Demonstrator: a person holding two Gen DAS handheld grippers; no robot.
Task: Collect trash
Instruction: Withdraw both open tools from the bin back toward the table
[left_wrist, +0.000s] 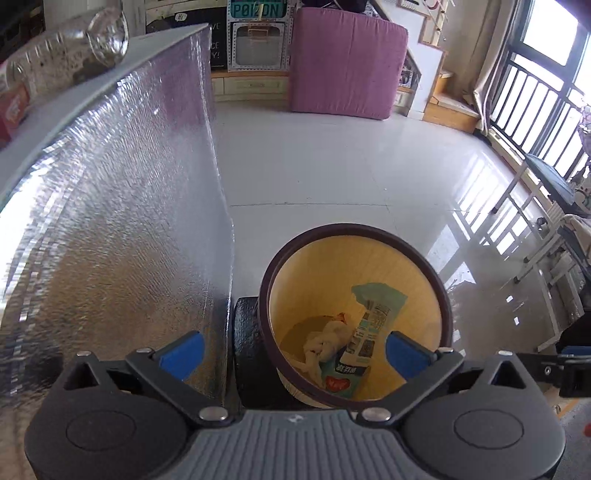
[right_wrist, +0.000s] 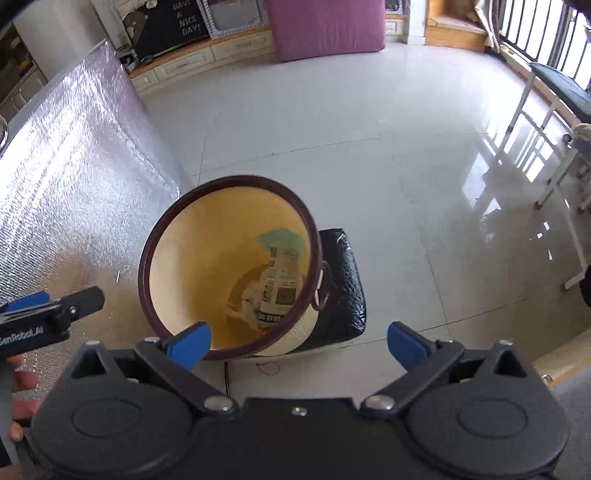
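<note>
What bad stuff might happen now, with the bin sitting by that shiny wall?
1. The trash bin seems to rest partly on a black cushion, so a bump from either open gripper might tip it.
2. The tall wrapper stands up high inside; new trash may bounce off it and land on the floor.
3. A clear bottle lies near the edge above the foil panel; a careless grab could roll it off.
</note>
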